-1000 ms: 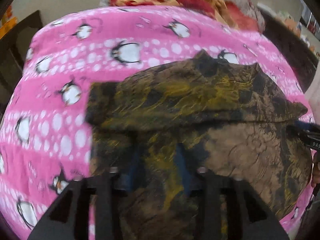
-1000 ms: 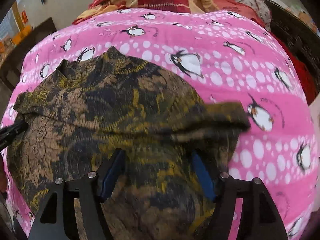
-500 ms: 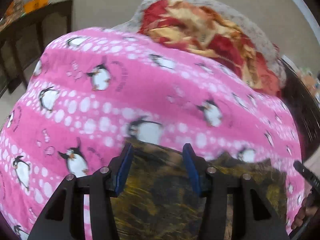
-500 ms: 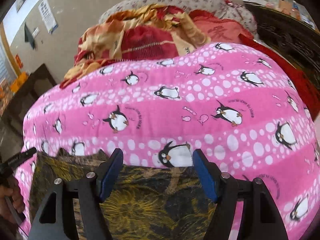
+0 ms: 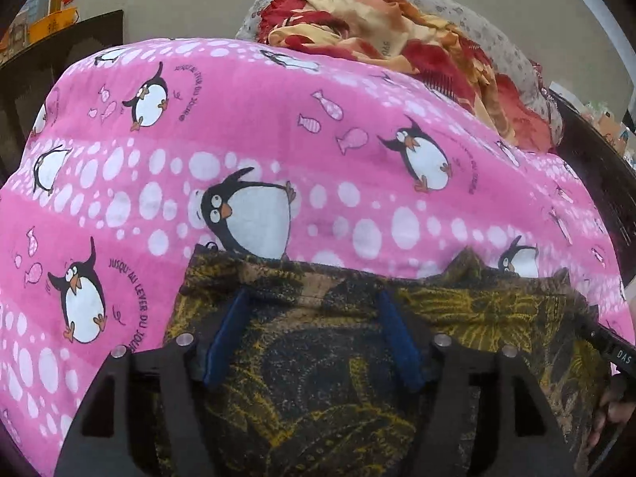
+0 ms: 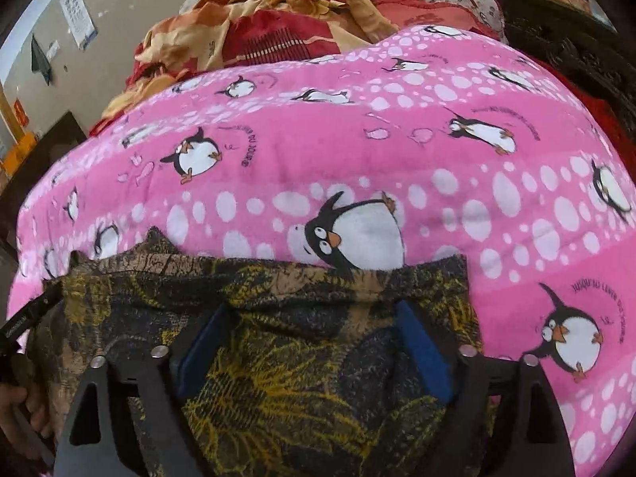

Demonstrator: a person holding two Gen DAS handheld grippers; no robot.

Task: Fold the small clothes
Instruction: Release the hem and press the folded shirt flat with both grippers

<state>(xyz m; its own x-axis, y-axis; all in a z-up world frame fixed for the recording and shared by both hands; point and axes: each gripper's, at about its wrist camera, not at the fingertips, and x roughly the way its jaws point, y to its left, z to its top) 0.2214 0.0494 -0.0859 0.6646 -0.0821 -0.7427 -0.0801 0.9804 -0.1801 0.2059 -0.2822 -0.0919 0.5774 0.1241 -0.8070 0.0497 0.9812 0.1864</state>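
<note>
**Pink fleece running wide past the folded garment**

Pink penguin blanket (image 5: pixel 278 127) is stretching bare across the middle and upper frame, giving open room beyond the dark yellow-brown garment (image 5: pixel 318 377), whose far folded edge is lying across the lower middle of both views. The left gripper (image 5: pixel 314 298) is angling down over that edge, jaws having just been opening, spread apart, pads pressing nothing. The right gripper (image 6: pixel 314 310) is tilting likewise, jaws wider, gripping nothing. A red-orange quilt (image 6: pixel 254 28) is bunching along the top.
</note>
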